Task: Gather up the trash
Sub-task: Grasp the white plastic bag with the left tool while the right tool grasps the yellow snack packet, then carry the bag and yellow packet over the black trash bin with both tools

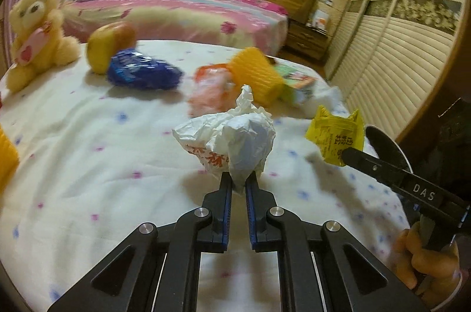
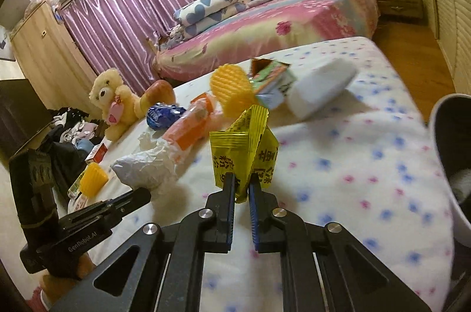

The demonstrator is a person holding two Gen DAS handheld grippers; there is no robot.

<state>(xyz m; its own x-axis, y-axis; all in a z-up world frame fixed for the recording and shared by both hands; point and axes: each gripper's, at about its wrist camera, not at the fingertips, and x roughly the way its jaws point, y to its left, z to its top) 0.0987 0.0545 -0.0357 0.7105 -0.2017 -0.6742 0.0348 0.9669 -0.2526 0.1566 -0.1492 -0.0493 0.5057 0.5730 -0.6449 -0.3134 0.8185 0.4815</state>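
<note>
Lettering first: "DAS" reads white on my right gripper's [image 1: 343, 154] finger in the left wrist view, and "GenRobot.AI" runs along my left gripper's [image 2: 144, 194] body in the right wrist view. My left gripper [image 1: 239, 182] pinches the tail of a crumpled white wrapper [image 1: 232, 141] with orange printing, lifted above the dotted white quilt [image 1: 88, 153]. My right gripper [image 2: 242, 183] pinches a yellow wrapper [image 2: 247, 147] bearing black Chinese characters I cannot read fully. Only the right wrist view shows a small red box [image 2: 98, 152] and the white rim of a bin [image 2: 441, 135] at right; both show the teddy bear [image 1: 35, 32] and blue packet [image 1: 141, 70].
</note>
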